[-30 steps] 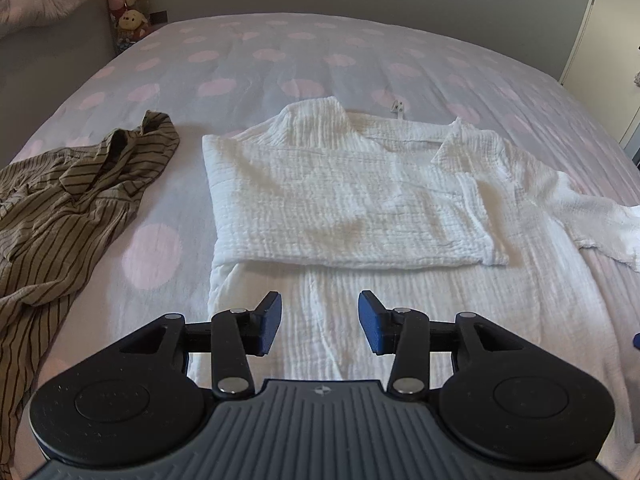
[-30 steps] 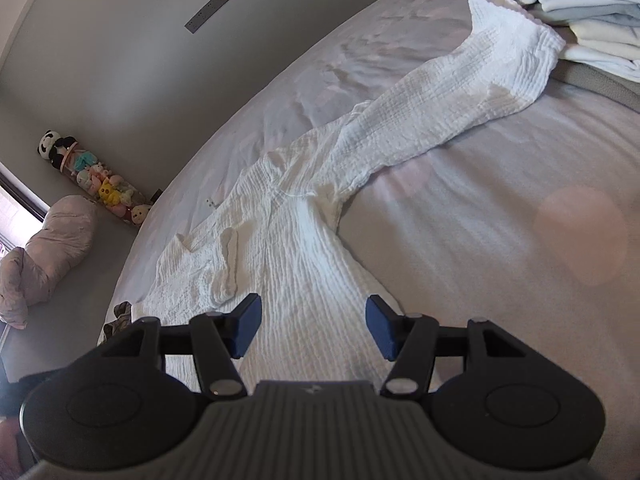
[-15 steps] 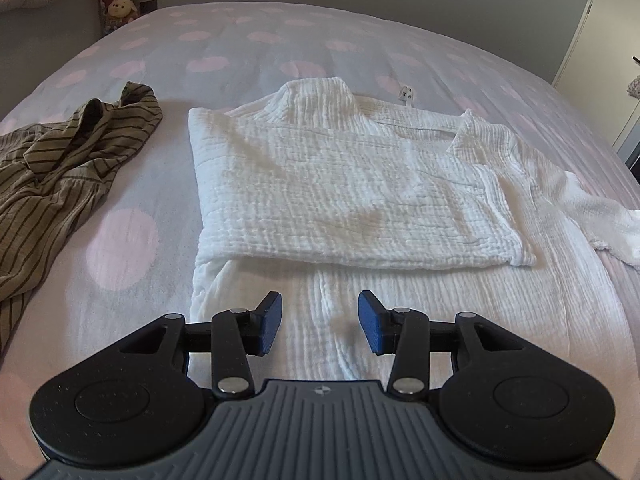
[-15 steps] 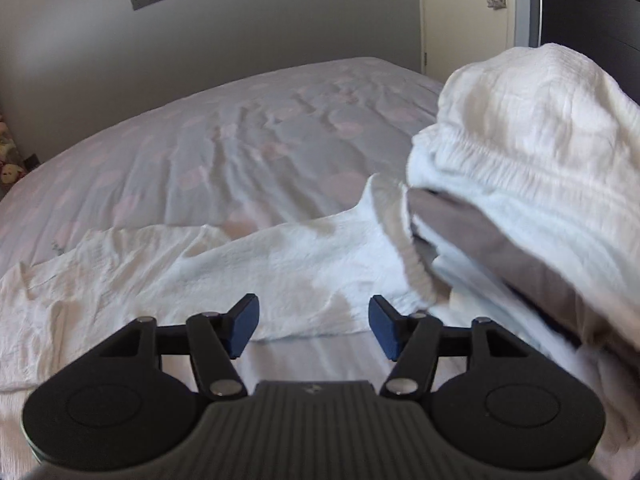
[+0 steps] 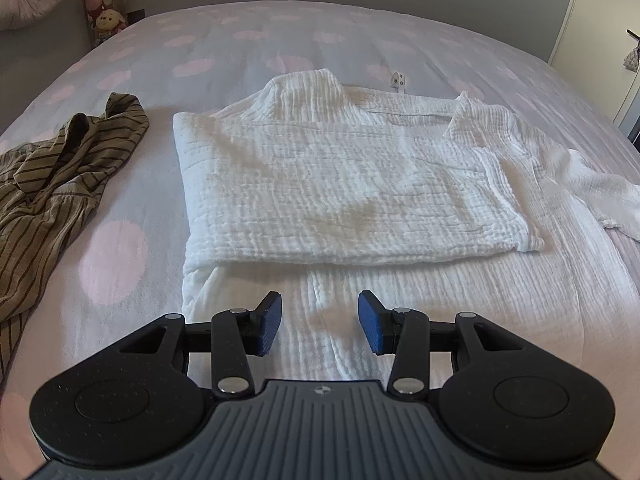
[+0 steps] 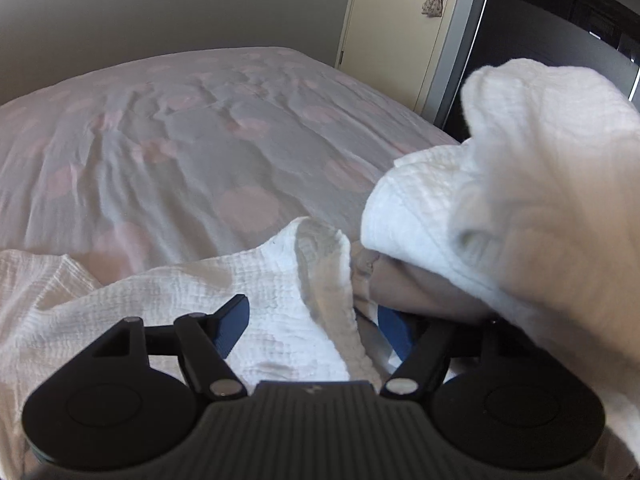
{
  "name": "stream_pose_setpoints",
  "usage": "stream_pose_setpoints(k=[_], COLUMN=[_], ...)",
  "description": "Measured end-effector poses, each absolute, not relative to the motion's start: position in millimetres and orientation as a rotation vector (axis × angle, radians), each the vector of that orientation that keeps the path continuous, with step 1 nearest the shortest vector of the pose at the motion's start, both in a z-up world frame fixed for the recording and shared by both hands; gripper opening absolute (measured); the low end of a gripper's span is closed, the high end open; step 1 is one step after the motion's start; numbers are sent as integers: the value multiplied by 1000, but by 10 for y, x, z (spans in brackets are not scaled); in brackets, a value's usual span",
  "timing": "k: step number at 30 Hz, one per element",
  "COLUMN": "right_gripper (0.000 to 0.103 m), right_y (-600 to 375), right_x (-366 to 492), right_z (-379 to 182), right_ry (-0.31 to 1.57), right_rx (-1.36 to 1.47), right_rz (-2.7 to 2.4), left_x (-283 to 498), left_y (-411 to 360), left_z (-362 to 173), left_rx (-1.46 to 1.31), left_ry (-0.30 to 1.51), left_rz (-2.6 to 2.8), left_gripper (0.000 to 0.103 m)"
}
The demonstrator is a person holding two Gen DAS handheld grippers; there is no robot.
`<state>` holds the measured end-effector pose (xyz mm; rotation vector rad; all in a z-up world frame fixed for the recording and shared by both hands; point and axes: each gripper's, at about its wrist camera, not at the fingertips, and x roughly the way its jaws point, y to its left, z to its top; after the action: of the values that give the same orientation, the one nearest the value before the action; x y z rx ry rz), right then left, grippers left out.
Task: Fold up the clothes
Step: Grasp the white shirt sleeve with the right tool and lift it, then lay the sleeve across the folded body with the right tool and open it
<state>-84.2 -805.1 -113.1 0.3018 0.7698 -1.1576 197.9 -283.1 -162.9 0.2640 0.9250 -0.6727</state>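
My right gripper [image 6: 312, 330] was closing — jaws still apart, the white garment's [image 5: 352, 184] sleeve cuff [image 6: 320, 264] bunched between them, pads not yet pressing as far as I could see. My left gripper [image 5: 319, 322] hung open and empty just over the garment's lower panel. The garment lay mid-bed [image 5: 280, 40], one side already folded across. A stack of folded laundry [image 6: 520, 184] crowded the cuff's right side — I judged I should pinch only the cuff's edge, clear of that stack, then lift before carrying it across the garment.
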Motion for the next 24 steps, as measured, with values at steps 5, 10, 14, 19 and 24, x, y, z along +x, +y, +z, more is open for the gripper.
stream_pose_setpoints(k=[5,10,14,19,24], right_gripper=[8,7,7,7,7], right_y=[-8047,-7869,-7735,-7440,-6961], right_x=[-893,-855,-713,-398,41], right_z=[-1082,-677,-168,513,1048], right_ry=[739,697,629,551,512], right_rx=[292,254,249,263,247], right_rz=[-1138,-1035,-967,-868,-743], left_x=[2026,2039,2027,2048,2083], left_y=[-2836,-2826,-2784,-2687,-2575], left_z=[-1701,-1691,-1624,-1531,-1443], left_rx=[263,238,215,153,86], left_ry=[950,948,929,910,889], left_rz=[-664,-680,-692,-703,-720], left_gripper=[40,40,40,40,40])
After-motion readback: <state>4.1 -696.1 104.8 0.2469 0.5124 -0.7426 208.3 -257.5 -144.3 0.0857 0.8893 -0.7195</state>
